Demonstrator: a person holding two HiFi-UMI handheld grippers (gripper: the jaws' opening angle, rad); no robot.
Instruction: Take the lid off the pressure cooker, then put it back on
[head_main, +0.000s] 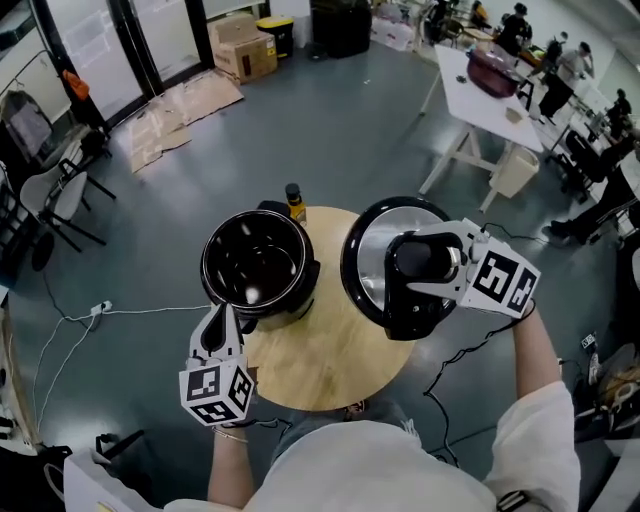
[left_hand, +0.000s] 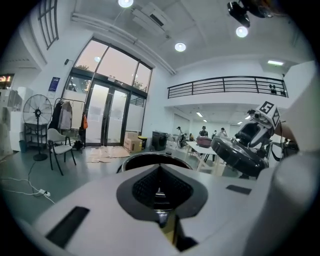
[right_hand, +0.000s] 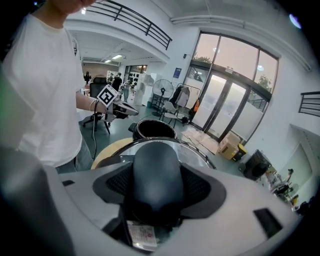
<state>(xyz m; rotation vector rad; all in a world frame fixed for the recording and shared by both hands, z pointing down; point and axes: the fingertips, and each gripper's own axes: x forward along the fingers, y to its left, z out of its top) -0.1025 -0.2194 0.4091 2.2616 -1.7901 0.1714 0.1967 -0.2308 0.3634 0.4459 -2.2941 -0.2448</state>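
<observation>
From the head view, the pot (head_main: 215, 262) of the pressure cooker stands open on the round wooden table (head_main: 325, 365). The lid (head_main: 370, 250) is off. It hangs in the air just to the right of the pot, over the table's edge, and does not touch the pot. The right gripper (head_main: 425, 262) holds it by its black handle (head_main: 418, 256). The left gripper (head_main: 222, 318) is close to the pot's near rim. A small bottle (head_main: 294, 200) stands behind the pot.

In the left gripper view, the jaws are pressed together at the tips, with nothing in them. The pot's rim is just ahead, and the lid is up at the right.

In the right gripper view, the jaws pinch the handle from both sides. The pot sits past the lid.
</observation>
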